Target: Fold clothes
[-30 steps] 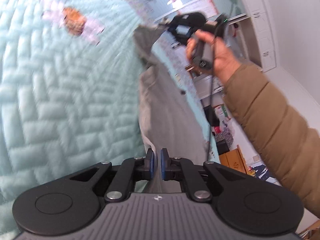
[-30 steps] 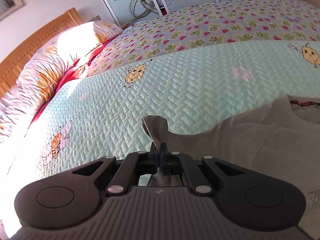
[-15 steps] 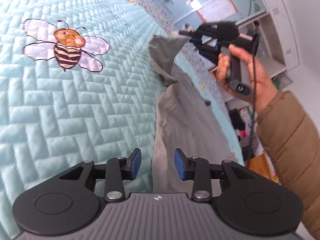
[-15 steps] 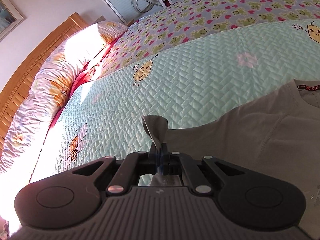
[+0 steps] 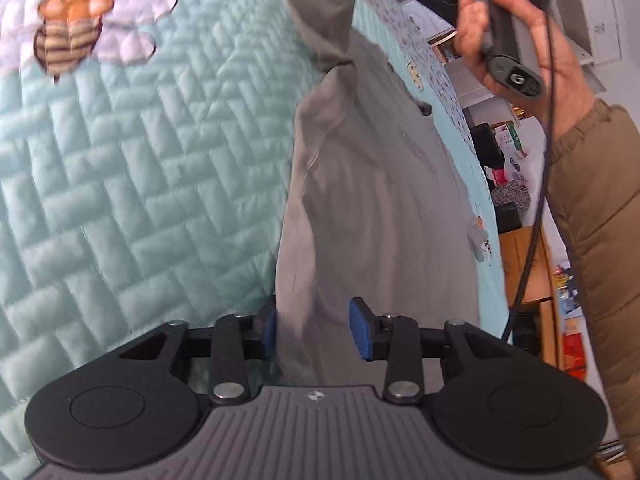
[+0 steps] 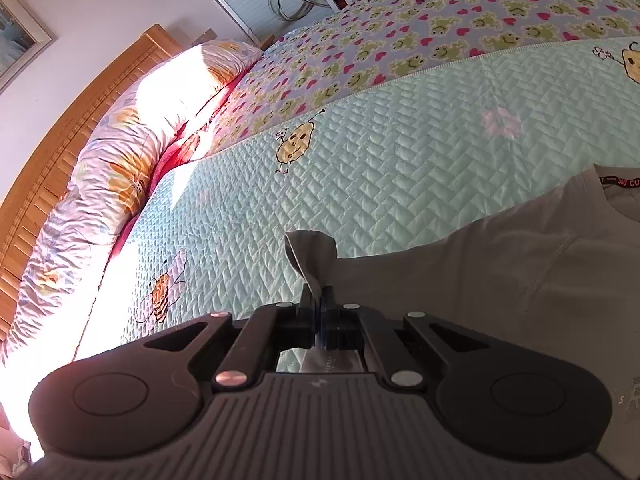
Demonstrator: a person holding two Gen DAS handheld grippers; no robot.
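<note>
A grey T-shirt [image 5: 372,200] lies stretched out on a pale green quilted bedspread [image 5: 120,180]. My left gripper [image 5: 312,330] hangs low over the shirt's near edge. Its jaws are apart and closing, with the cloth lying between the blue pads [image 5: 360,332]. In the right wrist view my right gripper [image 6: 320,304] is shut on the grey sleeve end [image 6: 312,248], which stands up above the fingers. The shirt's body [image 6: 500,280] and collar [image 6: 616,196] spread to the right. A person's hand [image 5: 520,40] holds that right gripper up at the top of the left wrist view.
A bee print [image 5: 68,36] marks the quilt to the left of the shirt. A floral pillow [image 6: 140,160] and a wooden headboard [image 6: 60,140] border the bed's far left. A frog-and-heart cover [image 6: 440,40] lies beyond. Furniture and clutter [image 5: 520,272] stand past the bed's right edge.
My left gripper went from shut to open and shifted along the shirt's edge, closer to the bee print. The right gripper stayed shut on the sleeve end.
</note>
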